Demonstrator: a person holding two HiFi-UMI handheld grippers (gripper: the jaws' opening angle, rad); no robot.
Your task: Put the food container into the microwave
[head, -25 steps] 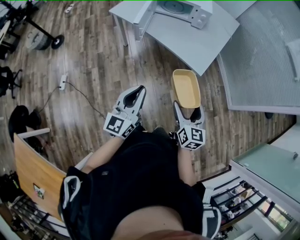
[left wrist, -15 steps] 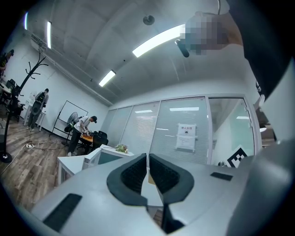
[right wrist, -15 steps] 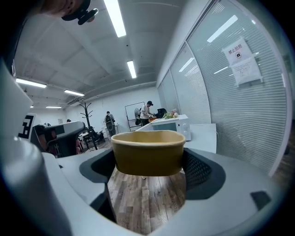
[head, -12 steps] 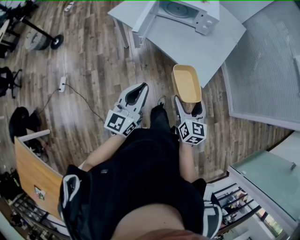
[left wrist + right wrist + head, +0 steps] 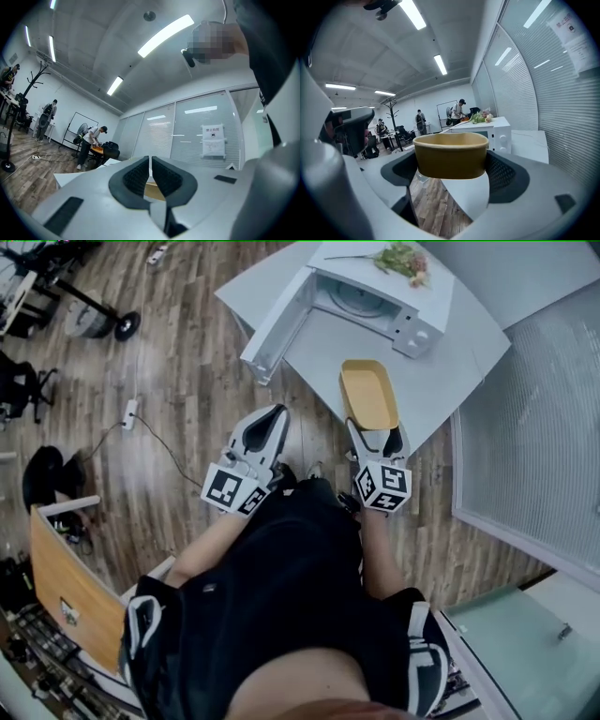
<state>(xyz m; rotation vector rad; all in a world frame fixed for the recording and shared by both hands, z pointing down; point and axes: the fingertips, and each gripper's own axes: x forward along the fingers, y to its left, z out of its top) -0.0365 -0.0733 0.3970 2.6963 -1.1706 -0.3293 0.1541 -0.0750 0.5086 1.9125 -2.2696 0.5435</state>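
The food container (image 5: 368, 394) is a tan, empty, rounded tub. My right gripper (image 5: 373, 430) is shut on its near end and holds it level above the near edge of the white table (image 5: 441, 390); in the right gripper view the food container (image 5: 451, 154) fills the gap between the jaws of my right gripper (image 5: 451, 164). The white microwave (image 5: 375, 298) stands at the table's far side with its door (image 5: 276, 326) swung open to the left. My left gripper (image 5: 265, 425) hangs over the wooden floor, jaws together and empty; the left gripper (image 5: 150, 174) shows the same in its own view.
Flowers (image 5: 398, 259) lie on top of the microwave. A frosted glass wall (image 5: 534, 418) runs along the right. A power strip and cable (image 5: 129, 409) lie on the floor at left. A wooden desk (image 5: 66, 587) stands at lower left, several people (image 5: 419, 121) far off.
The person has walked forward: table and microwave are nearer and lower in the head view. The container, carried in the right gripper, now reaches over the table's edge. Both grips unchanged.
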